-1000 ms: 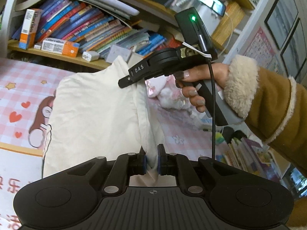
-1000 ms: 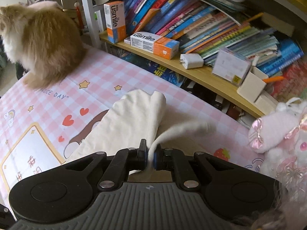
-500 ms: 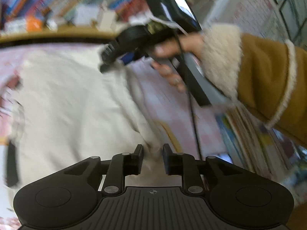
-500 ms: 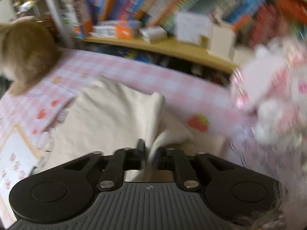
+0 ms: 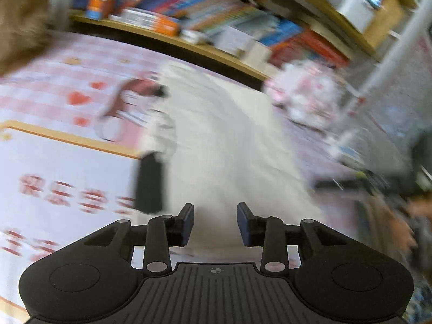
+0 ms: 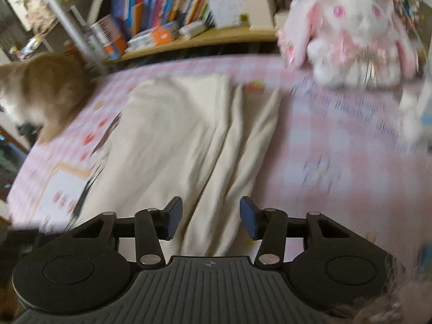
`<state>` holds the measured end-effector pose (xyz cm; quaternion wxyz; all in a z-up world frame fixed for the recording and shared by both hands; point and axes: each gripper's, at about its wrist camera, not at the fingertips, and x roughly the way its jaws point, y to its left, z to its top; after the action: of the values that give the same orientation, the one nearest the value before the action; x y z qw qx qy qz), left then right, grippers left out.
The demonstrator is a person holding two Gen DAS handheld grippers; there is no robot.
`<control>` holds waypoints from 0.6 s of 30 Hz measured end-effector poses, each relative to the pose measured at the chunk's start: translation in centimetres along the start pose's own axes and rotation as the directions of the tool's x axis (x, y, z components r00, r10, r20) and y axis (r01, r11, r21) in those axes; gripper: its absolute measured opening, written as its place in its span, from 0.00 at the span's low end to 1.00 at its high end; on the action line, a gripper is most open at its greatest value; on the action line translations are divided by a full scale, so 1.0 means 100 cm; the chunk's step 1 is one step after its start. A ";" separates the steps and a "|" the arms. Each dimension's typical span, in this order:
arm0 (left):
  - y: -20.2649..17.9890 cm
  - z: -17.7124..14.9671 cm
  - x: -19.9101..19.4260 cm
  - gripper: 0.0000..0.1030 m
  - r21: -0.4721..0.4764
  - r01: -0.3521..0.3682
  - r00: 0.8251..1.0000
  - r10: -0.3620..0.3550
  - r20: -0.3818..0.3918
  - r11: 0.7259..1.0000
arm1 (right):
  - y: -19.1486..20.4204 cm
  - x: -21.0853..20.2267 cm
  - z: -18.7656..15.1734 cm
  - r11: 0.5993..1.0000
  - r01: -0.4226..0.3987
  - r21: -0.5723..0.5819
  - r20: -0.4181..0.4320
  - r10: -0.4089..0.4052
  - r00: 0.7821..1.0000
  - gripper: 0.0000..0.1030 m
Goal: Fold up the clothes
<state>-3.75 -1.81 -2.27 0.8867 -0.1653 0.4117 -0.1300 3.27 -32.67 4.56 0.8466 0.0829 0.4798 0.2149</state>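
Note:
A cream garment [image 6: 172, 140] lies folded lengthwise on the pink checked tablecloth [image 6: 337, 148], its long folds running toward the shelf. The left wrist view shows the same cream garment [image 5: 224, 140], blurred, with a dark strip along its left edge. My left gripper [image 5: 215, 222] hangs over the garment's near end, jaws opening, pads clear of the cloth. Above the garment's near folds my right gripper [image 6: 210, 216] also has its jaws opening, with nothing pinched between them. Both views are motion-blurred.
A tan cat [image 6: 51, 91] sits on the table's far left corner. A pink and white plush rabbit [image 6: 353, 35] stands at the far right. A wooden shelf [image 6: 205, 37] full of books and boxes runs behind the table. A hand [image 5: 405, 232] shows at the right edge.
Both grippers let go of the cream cloth and their jaws spread. The garment has dropped flat on the table. Both cameras swung sideways; the right hand left the middle of the left view.

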 end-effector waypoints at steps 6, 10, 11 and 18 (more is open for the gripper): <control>0.002 -0.007 0.014 0.32 0.029 -0.051 0.999 0.052 -0.016 0.998 | 0.022 0.005 -0.033 0.999 0.039 0.001 -0.047 -0.039 0.998 0.17; 0.000 -0.009 0.014 0.28 0.039 -0.068 0.997 0.069 -0.034 0.997 | 0.039 -0.013 -0.028 0.996 0.065 -0.059 0.042 -0.062 0.997 0.05; -0.002 -0.009 0.012 0.28 0.048 -0.066 0.997 0.068 -0.035 0.997 | 0.043 -0.024 -0.027 0.995 0.063 -0.078 0.081 -0.057 0.995 0.05; -0.001 -0.017 0.012 0.27 0.068 -0.070 0.996 0.074 -0.051 0.995 | 0.017 -0.012 -0.056 0.996 0.049 0.073 -0.027 -0.048 0.999 0.05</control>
<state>-4.33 -2.63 -4.13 0.8845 -0.1174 0.4364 -0.1158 -2.51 -32.05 3.10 0.8419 0.0995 0.4998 0.1776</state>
